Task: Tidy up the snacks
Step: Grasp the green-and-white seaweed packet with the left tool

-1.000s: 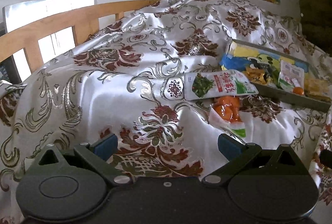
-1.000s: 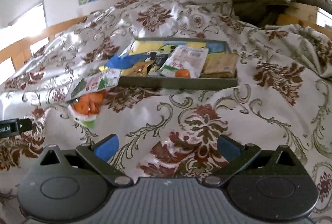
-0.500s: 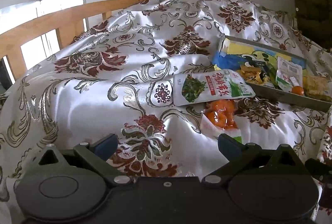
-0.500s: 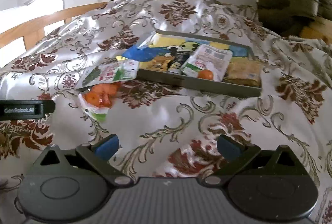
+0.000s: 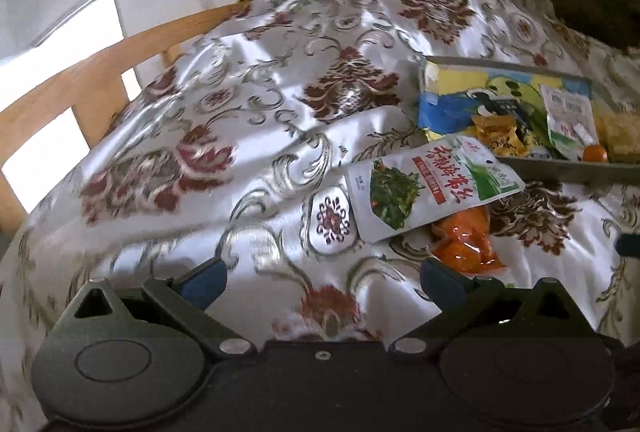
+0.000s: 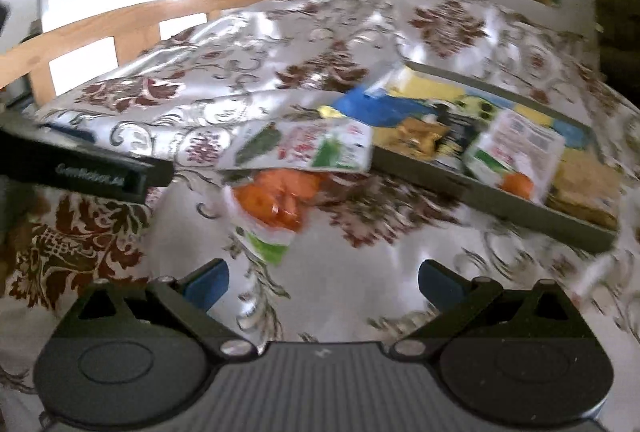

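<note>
Both grippers, left (image 5: 322, 278) and right (image 6: 322, 278), hover with fingers spread wide and nothing between them over the floral satin cloth (image 5: 224, 136), where a green seaweed pouch (image 5: 430, 186) overlaps an orange snack bag (image 5: 466, 240) just beside the grey tray (image 6: 500, 198) holding other snacks.

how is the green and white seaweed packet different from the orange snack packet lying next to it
The seaweed packet is white with green leaves and red lettering; the orange packet shows orange pieces. The seaweed packet lies flat on top, overlapping the orange packet, and looks larger. Both lie on the bedspread, outside the tray.
</note>
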Demonstrator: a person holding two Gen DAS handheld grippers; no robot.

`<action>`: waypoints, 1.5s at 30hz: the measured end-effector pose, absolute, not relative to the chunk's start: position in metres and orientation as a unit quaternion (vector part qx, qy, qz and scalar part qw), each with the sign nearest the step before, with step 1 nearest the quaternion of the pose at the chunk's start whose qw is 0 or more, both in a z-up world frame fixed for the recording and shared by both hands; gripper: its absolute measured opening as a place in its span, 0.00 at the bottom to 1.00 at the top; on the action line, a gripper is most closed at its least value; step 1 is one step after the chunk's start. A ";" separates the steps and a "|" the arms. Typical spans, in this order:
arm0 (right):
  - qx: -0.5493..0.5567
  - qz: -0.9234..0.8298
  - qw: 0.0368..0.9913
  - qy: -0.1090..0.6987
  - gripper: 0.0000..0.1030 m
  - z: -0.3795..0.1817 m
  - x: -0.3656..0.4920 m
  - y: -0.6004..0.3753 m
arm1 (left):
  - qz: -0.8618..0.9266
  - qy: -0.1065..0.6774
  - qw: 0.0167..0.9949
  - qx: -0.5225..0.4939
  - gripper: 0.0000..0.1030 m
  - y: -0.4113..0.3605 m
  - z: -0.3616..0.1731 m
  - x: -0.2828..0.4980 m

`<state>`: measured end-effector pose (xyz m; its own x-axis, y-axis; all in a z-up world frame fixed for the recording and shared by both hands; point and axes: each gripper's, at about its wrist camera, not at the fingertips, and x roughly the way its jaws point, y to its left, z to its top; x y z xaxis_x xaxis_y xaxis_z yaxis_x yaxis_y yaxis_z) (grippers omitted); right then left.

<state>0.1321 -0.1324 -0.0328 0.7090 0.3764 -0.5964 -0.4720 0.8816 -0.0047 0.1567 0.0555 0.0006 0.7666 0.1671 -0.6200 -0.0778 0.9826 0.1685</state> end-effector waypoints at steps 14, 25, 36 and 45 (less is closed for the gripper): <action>-0.087 0.295 0.914 0.265 1.00 -0.057 0.182 -0.082 | -0.068 0.356 0.929 0.070 0.99 0.066 0.006 0.261; -0.014 0.288 0.914 0.284 0.99 -0.079 0.213 -0.084 | -0.151 0.389 0.909 0.015 0.99 0.063 -0.001 0.350; 0.030 0.307 0.901 0.304 0.88 -0.079 0.221 -0.100 | -0.300 0.505 0.810 -0.004 0.98 0.048 -0.030 0.387; 0.009 0.319 0.891 0.324 0.74 -0.072 0.225 -0.103 | -0.317 0.528 0.787 -0.018 0.86 0.055 -0.036 0.364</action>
